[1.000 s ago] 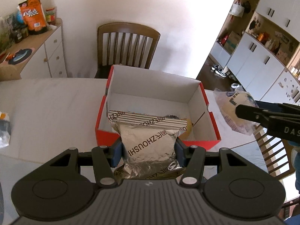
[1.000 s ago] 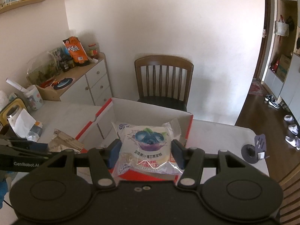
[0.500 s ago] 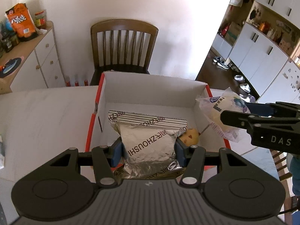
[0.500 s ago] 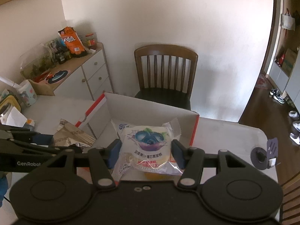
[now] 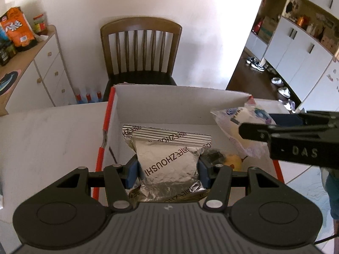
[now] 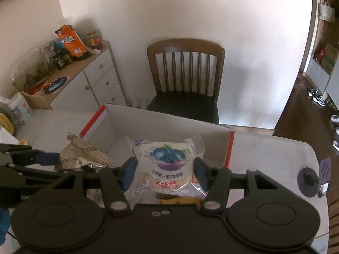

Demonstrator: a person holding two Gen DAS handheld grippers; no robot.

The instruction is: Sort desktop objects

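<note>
Two grippers over red box [image 5: 105,124], left gripper [image 5: 168,168] clamps foil pack [image 5: 169,165], right gripper [image 6: 165,170] clamps blueberry cake pkt [image 6: 167,163]

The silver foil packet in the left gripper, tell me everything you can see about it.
The silver foil packet is a crinkled, shiny pouch with a striped, sealed top edge and dark lettering printed upside down. The left gripper clamps it from both sides with blue pads, holding it over the open red-and-white box. Nothing else appears to touch it.
</note>
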